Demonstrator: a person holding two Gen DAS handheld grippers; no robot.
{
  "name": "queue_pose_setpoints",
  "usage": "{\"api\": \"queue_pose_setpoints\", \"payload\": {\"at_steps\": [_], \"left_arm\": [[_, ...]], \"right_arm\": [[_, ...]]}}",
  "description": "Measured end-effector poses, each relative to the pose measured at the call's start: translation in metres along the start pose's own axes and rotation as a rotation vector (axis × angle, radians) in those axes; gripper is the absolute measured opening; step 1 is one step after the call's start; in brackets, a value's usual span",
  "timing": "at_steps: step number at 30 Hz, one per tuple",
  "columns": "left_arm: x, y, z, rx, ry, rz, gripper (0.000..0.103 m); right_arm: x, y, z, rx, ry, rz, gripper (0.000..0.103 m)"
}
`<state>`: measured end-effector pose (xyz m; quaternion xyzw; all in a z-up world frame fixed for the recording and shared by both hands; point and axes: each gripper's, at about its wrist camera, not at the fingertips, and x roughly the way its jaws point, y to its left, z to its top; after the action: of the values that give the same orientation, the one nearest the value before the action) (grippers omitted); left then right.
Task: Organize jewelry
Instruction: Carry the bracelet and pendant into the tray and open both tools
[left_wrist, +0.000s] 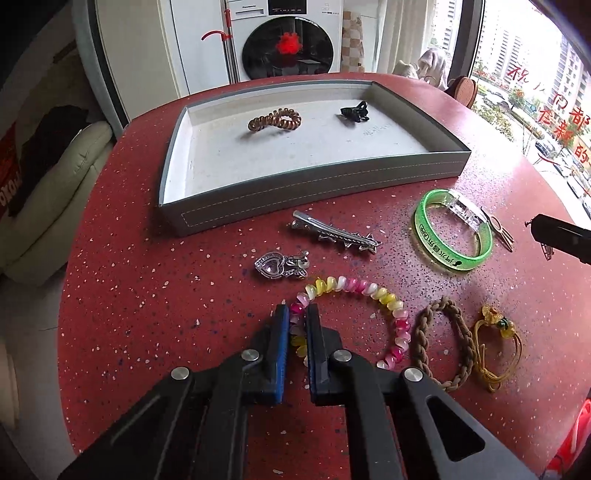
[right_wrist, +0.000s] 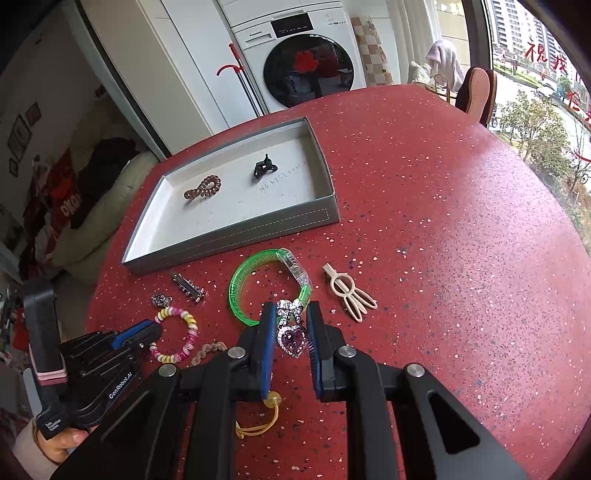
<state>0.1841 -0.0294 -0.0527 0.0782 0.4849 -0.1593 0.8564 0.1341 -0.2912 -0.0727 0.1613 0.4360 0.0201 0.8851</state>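
A grey tray (left_wrist: 317, 186) with a white floor holds a brown spiral hair tie (left_wrist: 275, 120) and a black claw clip (left_wrist: 355, 112); the tray also shows in the right wrist view (right_wrist: 236, 236). My left gripper (left_wrist: 298, 312) is shut on the pink and yellow bead bracelet (left_wrist: 369, 291) at table level. My right gripper (right_wrist: 291, 314) is shut on a purple heart pendant (right_wrist: 292, 341) and holds it above the table. The left gripper (right_wrist: 147, 332) also shows in the right wrist view.
On the red table (right_wrist: 443, 258) lie a silver heart pendant (left_wrist: 275, 266), a spiked silver clip (left_wrist: 334, 236), a green bangle (left_wrist: 452, 234) with a clear clip, a braided tan tie (left_wrist: 441, 349), a yellow cord tie (left_wrist: 498, 341) and a beige clip (right_wrist: 349, 291).
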Motion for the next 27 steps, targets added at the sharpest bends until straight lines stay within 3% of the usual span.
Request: {"api": "queue_pose_setpoints", "payload": {"at_steps": [3, 11, 22, 27], "left_arm": [[-0.008, 0.006, -0.002, -0.040, -0.017, -0.071, 0.027], [-0.040, 0.022, 0.017, -0.109, -0.092, -0.151, 0.027], [-0.044, 0.041, 0.094, -0.101, -0.207, -0.113, 0.027], [-0.018, 0.052, 0.122, -0.113, -0.176, -0.107, 0.027]], "right_arm": [[-0.002, 0.001, 0.001, -0.001, -0.007, 0.002, 0.018], [-0.003, 0.006, 0.016, -0.010, -0.019, 0.014, 0.018], [0.017, 0.037, 0.073, -0.095, -0.037, 0.049, 0.018], [0.035, 0.049, 0.100, -0.143, -0.031, 0.043, 0.018]]}}
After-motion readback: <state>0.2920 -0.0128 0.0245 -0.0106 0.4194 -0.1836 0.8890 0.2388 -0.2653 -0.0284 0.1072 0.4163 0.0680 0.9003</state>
